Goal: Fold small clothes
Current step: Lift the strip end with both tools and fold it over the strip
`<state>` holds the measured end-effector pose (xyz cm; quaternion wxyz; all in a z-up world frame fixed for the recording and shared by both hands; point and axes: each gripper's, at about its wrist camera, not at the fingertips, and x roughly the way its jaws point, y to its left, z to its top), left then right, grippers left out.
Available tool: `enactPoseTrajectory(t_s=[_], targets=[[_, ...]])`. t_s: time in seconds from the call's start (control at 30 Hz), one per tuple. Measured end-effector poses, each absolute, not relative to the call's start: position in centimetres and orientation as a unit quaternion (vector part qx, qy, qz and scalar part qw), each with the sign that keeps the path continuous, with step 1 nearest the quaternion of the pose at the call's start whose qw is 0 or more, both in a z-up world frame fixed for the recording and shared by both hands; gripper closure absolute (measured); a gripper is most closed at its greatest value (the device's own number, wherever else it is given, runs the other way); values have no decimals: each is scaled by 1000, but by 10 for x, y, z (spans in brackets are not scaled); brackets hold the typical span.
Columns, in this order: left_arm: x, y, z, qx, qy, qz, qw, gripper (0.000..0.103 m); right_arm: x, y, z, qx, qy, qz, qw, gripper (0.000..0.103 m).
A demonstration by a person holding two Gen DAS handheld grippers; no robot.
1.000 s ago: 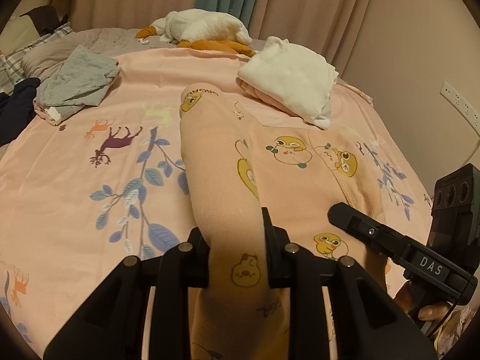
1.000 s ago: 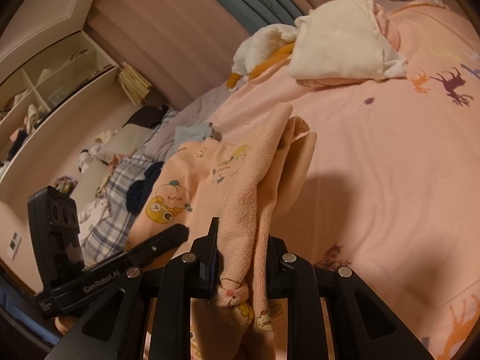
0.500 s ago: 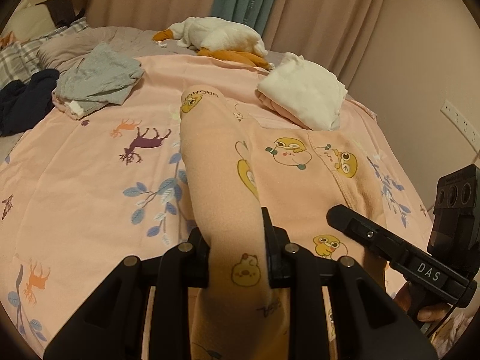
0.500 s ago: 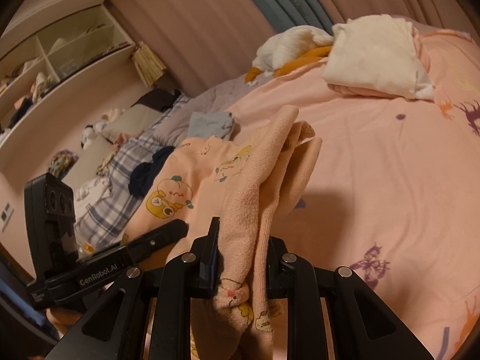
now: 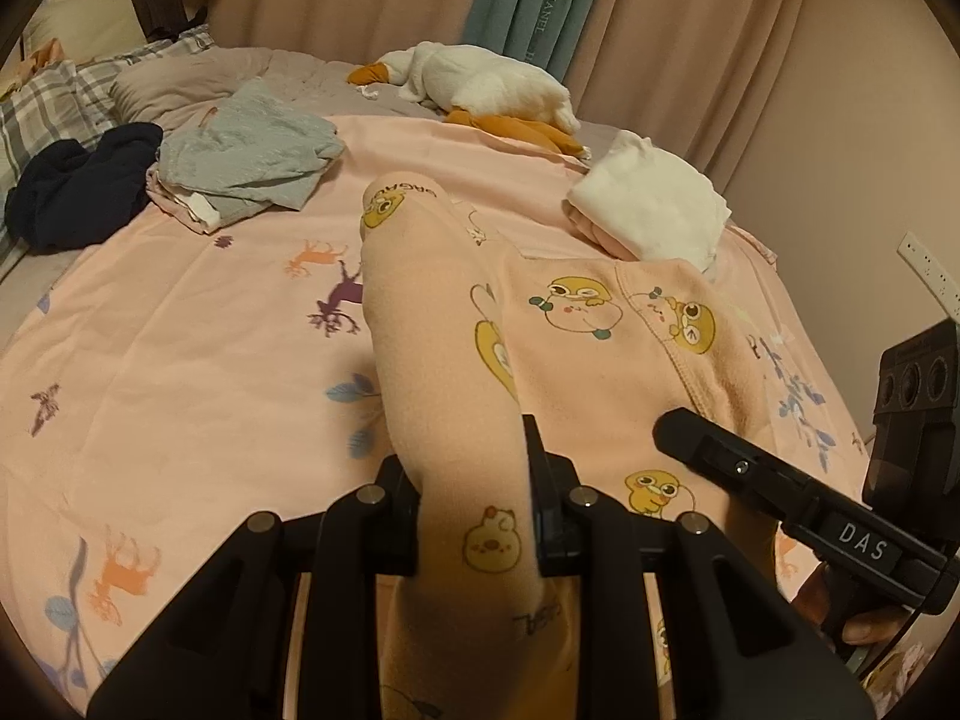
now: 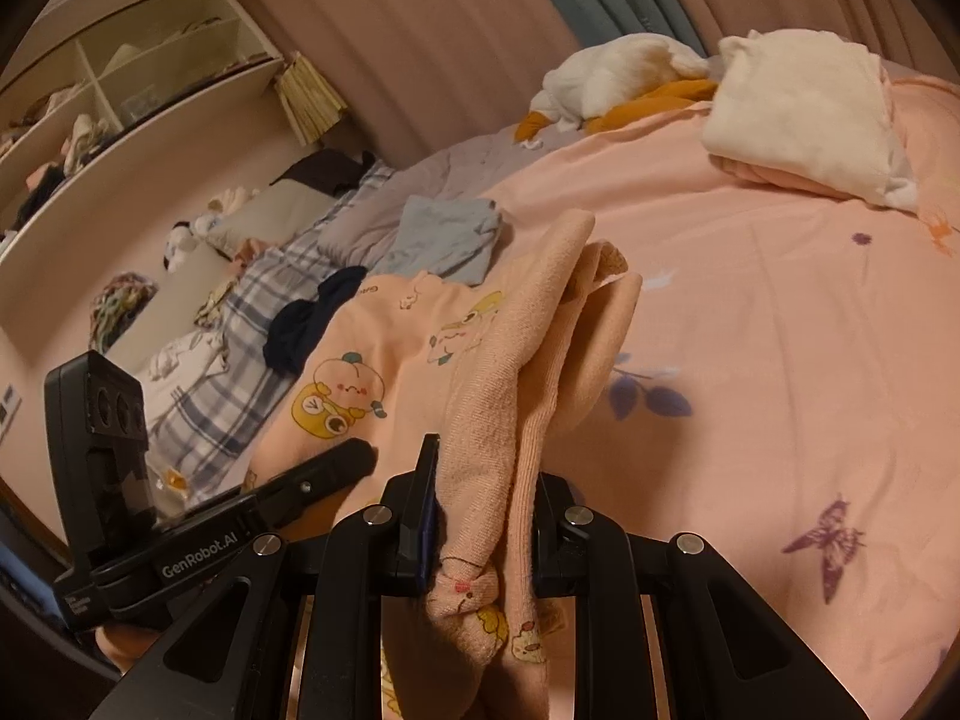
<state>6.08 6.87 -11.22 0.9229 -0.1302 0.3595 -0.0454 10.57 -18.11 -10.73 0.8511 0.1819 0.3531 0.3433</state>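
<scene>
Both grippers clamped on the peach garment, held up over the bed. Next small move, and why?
Probably carry it forward and lower it flat onto the open pink sheet. Left gripper and right gripper each pinch a bunched part of the peach garment, which hangs between them, unfolded; the sheet ahead looks bare.

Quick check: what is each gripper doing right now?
Left gripper: shut on the peach printed garment.
Right gripper: shut on the same garment's bunched edge.

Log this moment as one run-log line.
left tongs: shut on peach garment | right tongs: shut on peach garment | garment: lifted over bed sheet | fold: not done
</scene>
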Motion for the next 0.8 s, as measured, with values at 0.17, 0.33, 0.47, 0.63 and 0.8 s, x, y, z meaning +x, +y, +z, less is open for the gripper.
enactPoseTrajectory(t_s=[0.17,0.33,0.47,0.63,0.8], targets=[[64,85,-114,-129,359,-39,924,78,109,-164,-107,179,353,348,850,81],[73,96,-117,-134,364,-46,921,78,111,-157,-108,176,355,345,851,81],[78,103,-124,-142,370,-48,917,78,114,-151,-111,173,363,340,850,81],[84,105,-136,-139,380,-48,913,78,116,-142,-118,167,375,334,848,81],[91,108,-150,-157,393,-54,905,78,122,-142,-127,171,388,328,844,81]])
